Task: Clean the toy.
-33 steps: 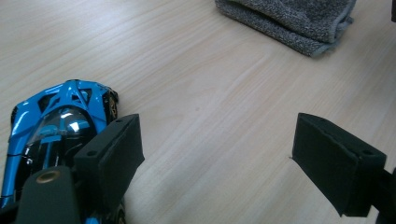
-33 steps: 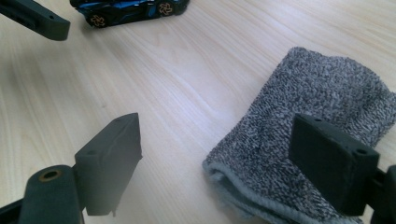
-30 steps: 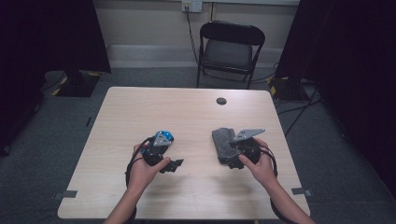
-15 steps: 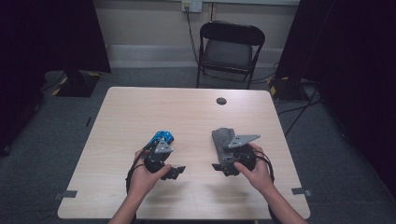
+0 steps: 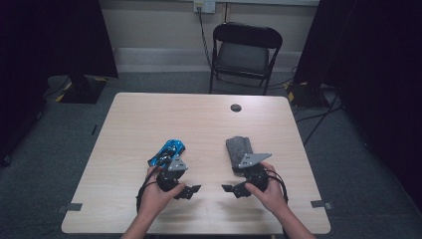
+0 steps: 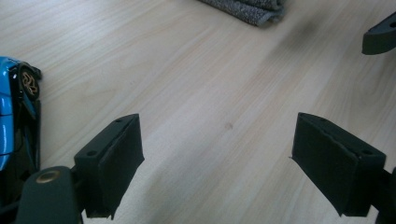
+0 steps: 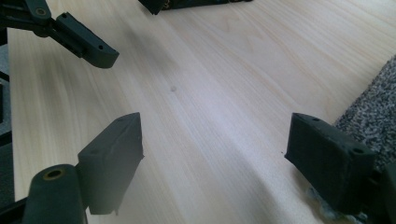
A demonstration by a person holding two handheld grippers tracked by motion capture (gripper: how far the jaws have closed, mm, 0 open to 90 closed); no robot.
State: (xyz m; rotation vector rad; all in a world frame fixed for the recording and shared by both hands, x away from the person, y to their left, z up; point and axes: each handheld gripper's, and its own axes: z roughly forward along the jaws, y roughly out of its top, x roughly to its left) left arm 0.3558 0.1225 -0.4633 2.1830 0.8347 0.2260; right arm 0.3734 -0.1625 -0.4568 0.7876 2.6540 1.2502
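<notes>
A shiny blue toy car (image 5: 169, 151) lies left of the table's middle; its tail shows at the left edge of the left gripper view (image 6: 10, 116). A folded grey cloth (image 5: 237, 149) lies to its right, and it appears in both gripper views (image 6: 247, 8) (image 7: 373, 112). My left gripper (image 5: 191, 190) (image 6: 217, 158) is low over bare wood just in front of the car, open and empty. My right gripper (image 5: 230, 189) (image 7: 215, 158) faces it from in front of the cloth, also open and empty. Their tips point at each other across a small gap.
A small black disc (image 5: 236, 107) sits near the far edge of the wooden table (image 5: 149, 114). A black folding chair (image 5: 246, 50) stands behind the table. Cables trail from both grippers over the person's hands.
Both hands have drawn back toward the near table edge and sunk a little. The grippers have left the car and the cloth and now face each other.
</notes>
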